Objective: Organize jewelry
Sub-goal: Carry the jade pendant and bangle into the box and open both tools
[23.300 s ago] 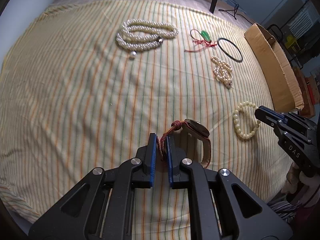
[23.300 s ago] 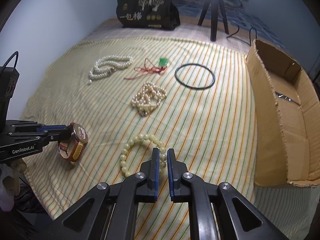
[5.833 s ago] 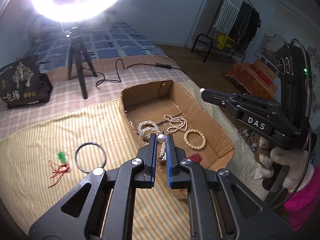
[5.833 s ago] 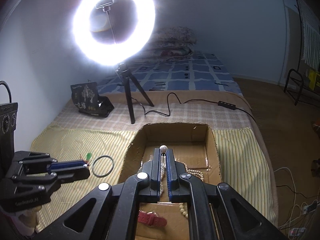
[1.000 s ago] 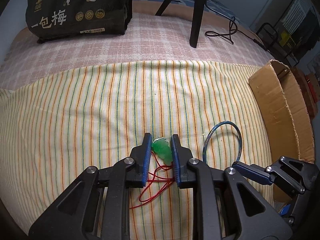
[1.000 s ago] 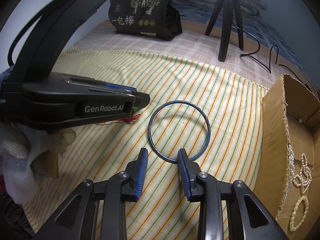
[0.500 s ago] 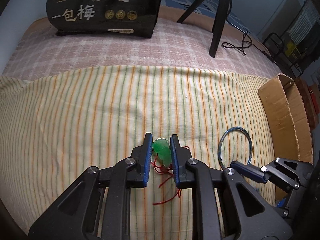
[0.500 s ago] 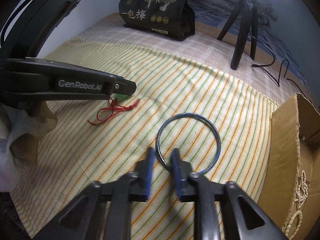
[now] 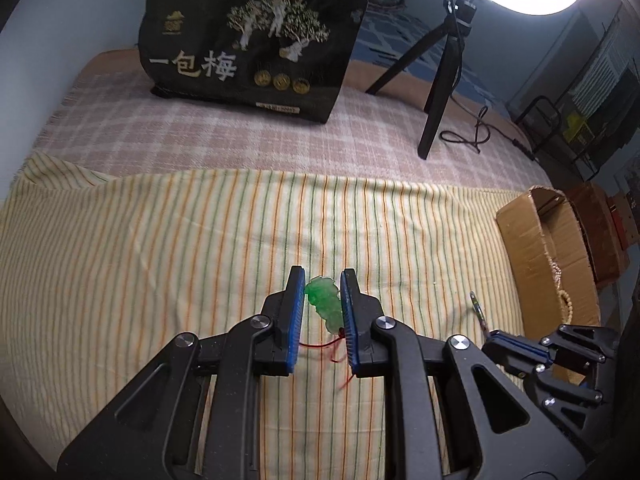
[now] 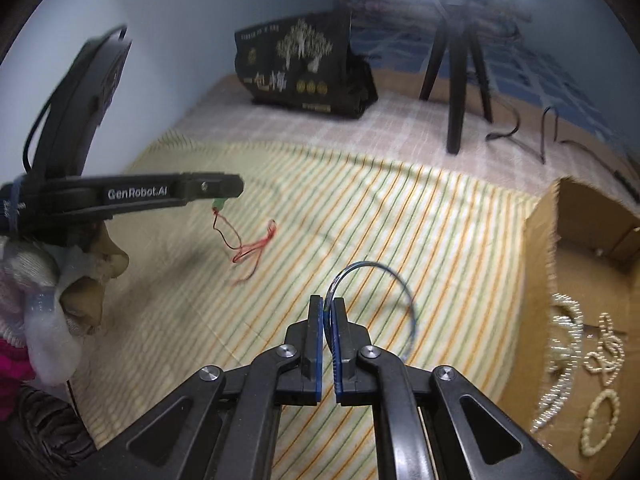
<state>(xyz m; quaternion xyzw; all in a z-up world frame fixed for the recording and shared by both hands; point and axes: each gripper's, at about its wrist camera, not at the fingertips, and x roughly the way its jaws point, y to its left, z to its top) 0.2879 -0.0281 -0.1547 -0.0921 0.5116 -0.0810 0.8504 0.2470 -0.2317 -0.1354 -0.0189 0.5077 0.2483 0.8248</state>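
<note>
My left gripper (image 9: 322,294) is shut on a green jade pendant (image 9: 325,306) and holds it above the striped cloth; its red cord (image 10: 250,250) hangs down. From the right wrist view the left gripper (image 10: 224,196) is at the left. My right gripper (image 10: 328,312) is shut on a thin dark blue bangle (image 10: 394,280), lifted off the cloth. In the left wrist view the right gripper (image 9: 494,334) shows at lower right with the bangle edge-on (image 9: 477,309). The cardboard box (image 10: 540,240) at right holds pearl strands (image 10: 560,344) and a bead bracelet (image 10: 600,420).
A black printed bag (image 9: 252,44) stands at the back of the bed. A ring light tripod (image 9: 438,80) and its cable (image 9: 476,132) stand behind the striped cloth (image 9: 160,248). The box's near wall (image 9: 520,240) rises at the right.
Both grippers have lifted off the cloth. The pendant and its cord now hang in the air. The right gripper closed on the bangle and raised it.
</note>
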